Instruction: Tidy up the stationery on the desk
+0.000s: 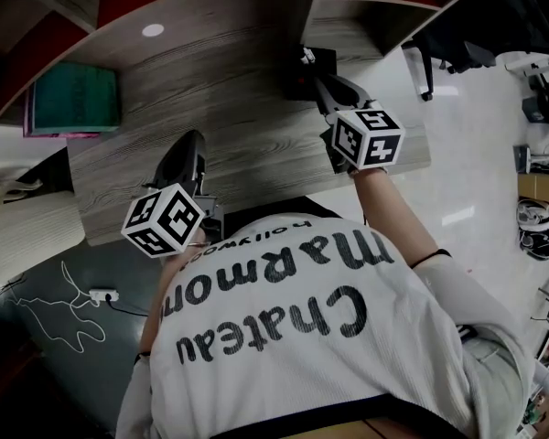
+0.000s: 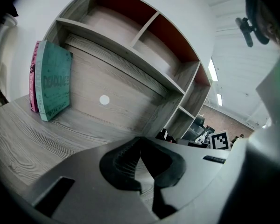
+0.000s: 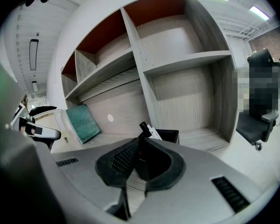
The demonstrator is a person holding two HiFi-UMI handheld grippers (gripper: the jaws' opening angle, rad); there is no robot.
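My right gripper [image 3: 139, 146] is shut on a black pen [image 3: 142, 130] that sticks up between its pads. Just beyond it on the grey wood desk [image 1: 247, 144] stands a black pen holder [image 3: 168, 136] with a white-tipped item in it. In the head view the right gripper [image 1: 318, 80] reaches to the holder [image 1: 299, 88] at the desk's back. My left gripper [image 2: 140, 146] hovers over the desk's front left [image 1: 192, 144]; its pads meet at the tips with nothing between them.
A teal book [image 2: 56, 85] and a pink one [image 2: 35, 76] lean upright at the desk's left, below bare shelves with red backs [image 3: 154, 13]. A black office chair [image 1: 457, 35] stands to the right. A power strip [image 1: 103, 294] lies on the floor.
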